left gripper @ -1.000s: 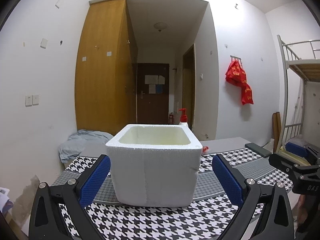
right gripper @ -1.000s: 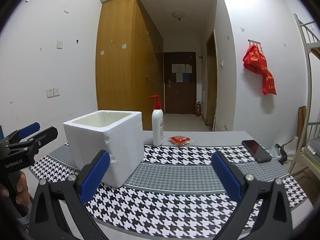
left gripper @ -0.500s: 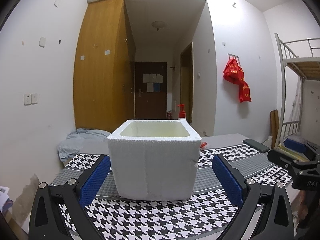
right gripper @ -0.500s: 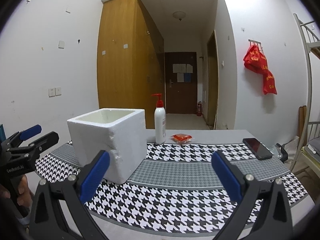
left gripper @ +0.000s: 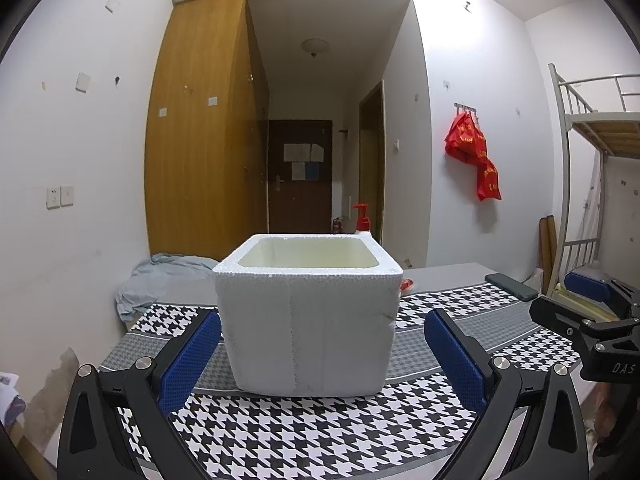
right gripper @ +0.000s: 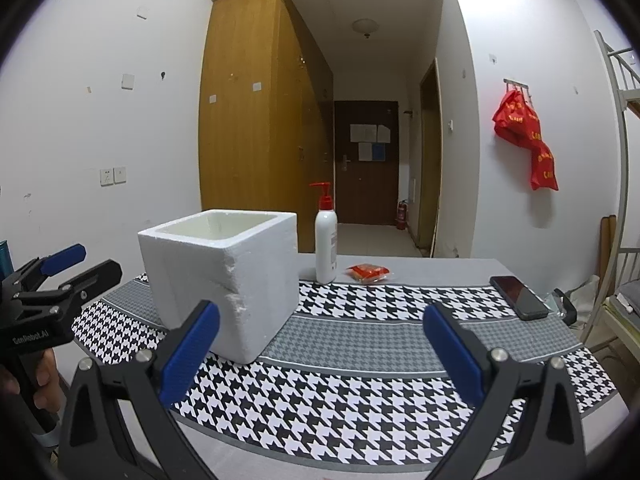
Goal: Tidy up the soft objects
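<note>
A white foam box [left gripper: 308,316] with an open top stands on the houndstooth cloth, straight ahead of my left gripper [left gripper: 322,350], which is open and empty, its blue pads on either side of the box's near face. In the right wrist view the foam box [right gripper: 224,280] sits left of centre. A small red packet [right gripper: 369,272] lies behind it on the grey table, beside a white pump bottle [right gripper: 326,246]. A crumpled pale blue cloth [left gripper: 160,280] lies at the table's far left. My right gripper [right gripper: 320,346] is open and empty over the cloth.
A black phone [right gripper: 519,297] lies at the table's right edge. The left gripper's body [right gripper: 52,300] and a hand show at the left of the right wrist view. A bunk bed frame [left gripper: 576,184] stands to the right. Red bags [right gripper: 528,136] hang on the wall.
Both views have drifted slightly: the foam box sits a little lower and more central in the left wrist view. Both grippers stay open.
</note>
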### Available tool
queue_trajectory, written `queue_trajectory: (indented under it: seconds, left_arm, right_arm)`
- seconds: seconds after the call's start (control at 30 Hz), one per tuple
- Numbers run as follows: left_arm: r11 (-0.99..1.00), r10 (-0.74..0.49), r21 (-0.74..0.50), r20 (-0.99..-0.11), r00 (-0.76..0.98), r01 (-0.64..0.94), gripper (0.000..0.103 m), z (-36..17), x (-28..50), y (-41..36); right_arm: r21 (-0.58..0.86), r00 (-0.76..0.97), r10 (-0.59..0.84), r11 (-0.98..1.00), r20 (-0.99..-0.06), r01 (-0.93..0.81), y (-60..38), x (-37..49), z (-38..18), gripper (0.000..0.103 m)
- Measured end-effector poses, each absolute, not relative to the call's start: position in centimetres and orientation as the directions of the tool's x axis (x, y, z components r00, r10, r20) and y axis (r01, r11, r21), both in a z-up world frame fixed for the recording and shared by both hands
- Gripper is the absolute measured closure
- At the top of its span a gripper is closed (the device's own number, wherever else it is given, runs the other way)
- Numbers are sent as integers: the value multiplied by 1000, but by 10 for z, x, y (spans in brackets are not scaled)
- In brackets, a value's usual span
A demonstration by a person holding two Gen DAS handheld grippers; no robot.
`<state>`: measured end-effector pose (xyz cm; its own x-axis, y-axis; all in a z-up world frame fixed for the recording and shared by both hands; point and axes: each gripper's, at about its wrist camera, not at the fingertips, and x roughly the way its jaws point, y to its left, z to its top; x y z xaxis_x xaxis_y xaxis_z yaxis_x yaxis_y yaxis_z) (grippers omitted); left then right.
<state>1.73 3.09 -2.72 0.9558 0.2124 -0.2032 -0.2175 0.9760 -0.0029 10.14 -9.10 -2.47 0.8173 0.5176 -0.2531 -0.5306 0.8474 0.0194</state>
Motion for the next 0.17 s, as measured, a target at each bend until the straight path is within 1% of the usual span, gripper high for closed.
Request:
queue_trajectory:
  seconds: [0.17]
  left_arm:
    - [977,206,-5,-195,959,-211,1,-26,17,32]
  right_arm:
    - [21,817,517,848,-257,-530,-91,101,-25,0]
